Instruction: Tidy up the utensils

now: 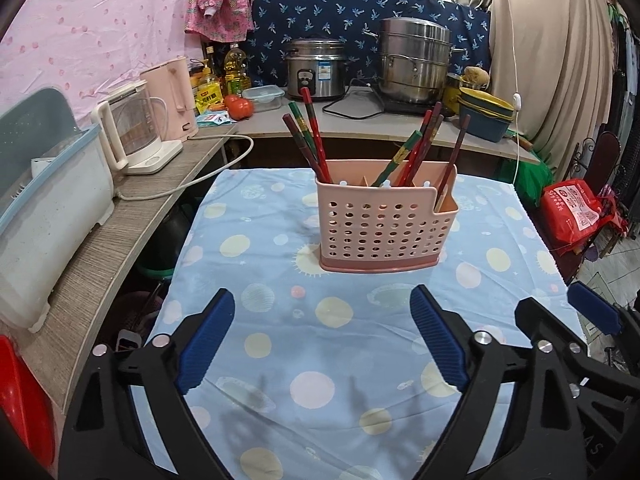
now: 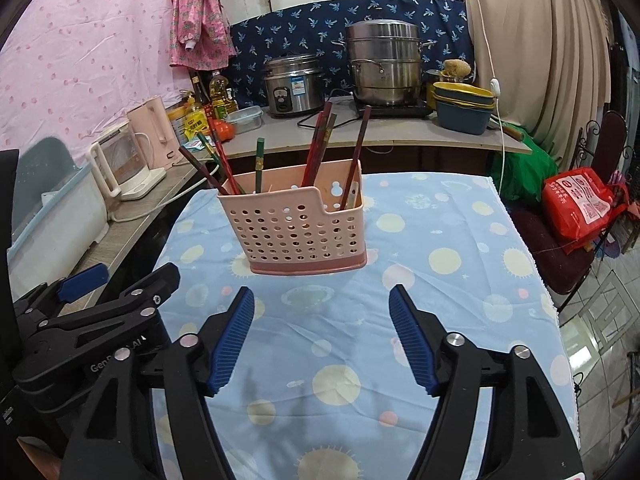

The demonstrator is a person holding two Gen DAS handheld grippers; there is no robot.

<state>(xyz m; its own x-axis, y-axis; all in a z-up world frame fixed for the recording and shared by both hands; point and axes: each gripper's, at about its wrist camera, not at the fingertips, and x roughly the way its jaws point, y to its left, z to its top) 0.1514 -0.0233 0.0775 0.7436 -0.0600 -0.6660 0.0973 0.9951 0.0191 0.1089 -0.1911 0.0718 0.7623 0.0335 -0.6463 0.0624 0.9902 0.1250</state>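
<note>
- The pink perforated plastic utensil holder [image 1: 386,220] stands upright on the counter covered by a light blue cloth with pale yellow dots [image 1: 328,360], towards its far half and about midway between left and right; the right wrist view shows the same holder [image 2: 296,228] ahead and slightly left.
- All the red, brown and green lacquered chopsticks [image 1: 416,152] that can be seen already stand in the holder, leaning at mixed angles; one group sits in the left compartment, more in the middle, and one or two in the lower, notched right pocket; no loose utensil shows on the cloth in either view.
- Judged from this, the task looks finished or very nearly so; what may remain is only tidying the leaning sticks, and I cannot tell whether anything lies outside the frames.
- The left tool [image 1: 322,340] hangs over the near part of the counter with its blue ribbed pads wide apart; it holds nothing and touches nothing.
- The right tool [image 2: 322,336] is likewise spread wide and empty, near the cloth's front edge and well short of the holder; the two tools sit side by side, close but apart.
</note>
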